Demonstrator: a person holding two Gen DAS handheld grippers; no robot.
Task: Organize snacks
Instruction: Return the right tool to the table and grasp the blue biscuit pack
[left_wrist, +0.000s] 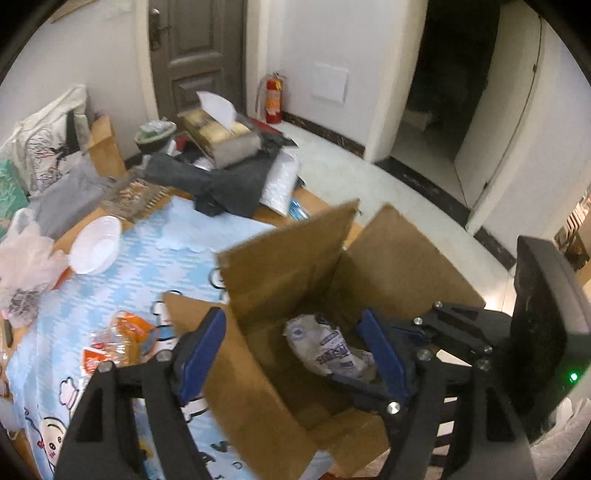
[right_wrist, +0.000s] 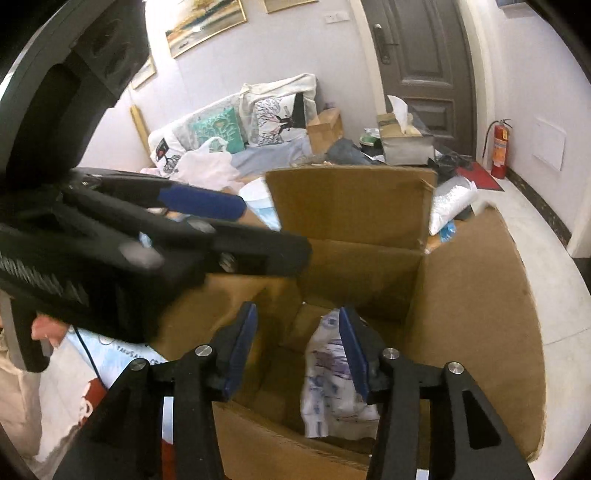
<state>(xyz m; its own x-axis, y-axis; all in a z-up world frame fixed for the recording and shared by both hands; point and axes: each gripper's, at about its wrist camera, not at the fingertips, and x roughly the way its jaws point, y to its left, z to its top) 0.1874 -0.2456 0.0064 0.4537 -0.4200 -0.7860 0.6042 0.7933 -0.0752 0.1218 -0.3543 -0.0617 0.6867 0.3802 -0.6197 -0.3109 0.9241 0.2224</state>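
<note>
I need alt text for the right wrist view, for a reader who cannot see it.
The open right gripper hangs over an open cardboard box where a white snack bag lies. The left gripper reaches in from the left, with a cluttered table behind.

Blue print on white snack bag (left_wrist: 328, 349) in cardboard box (left_wrist: 280, 266) blurred, unreadable
</note>
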